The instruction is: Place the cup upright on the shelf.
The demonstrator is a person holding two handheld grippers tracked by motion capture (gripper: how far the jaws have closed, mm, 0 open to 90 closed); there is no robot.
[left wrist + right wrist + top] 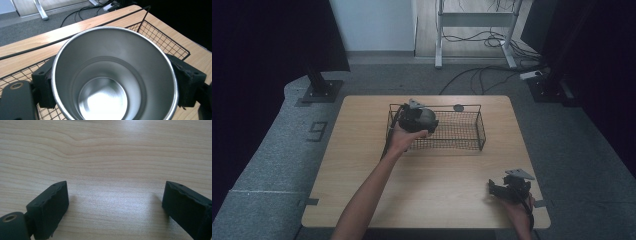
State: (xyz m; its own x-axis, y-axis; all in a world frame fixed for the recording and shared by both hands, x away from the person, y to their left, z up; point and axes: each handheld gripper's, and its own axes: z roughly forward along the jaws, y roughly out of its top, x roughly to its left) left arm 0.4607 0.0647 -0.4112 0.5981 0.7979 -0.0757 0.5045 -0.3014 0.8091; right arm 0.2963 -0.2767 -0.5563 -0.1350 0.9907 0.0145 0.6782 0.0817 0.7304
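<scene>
A shiny steel cup (113,75) sits between the jaws of my left gripper (115,85), which is shut on its sides; I look straight down into its empty inside. In the high view the left gripper (419,120) holds the cup (428,118) over the left end of a black wire basket (467,131) on the wooden table (362,165). My right gripper (504,189) rests low near the table's front right corner. Its jaws stand wide apart in the right gripper view, right gripper (115,202) open over bare wood with nothing between them.
The wire basket's (160,37) rim and mesh run behind and under the cup. A small dark round object (458,107) lies on the table just beyond the basket. Cables and a desk frame (477,30) stand on the floor past the table.
</scene>
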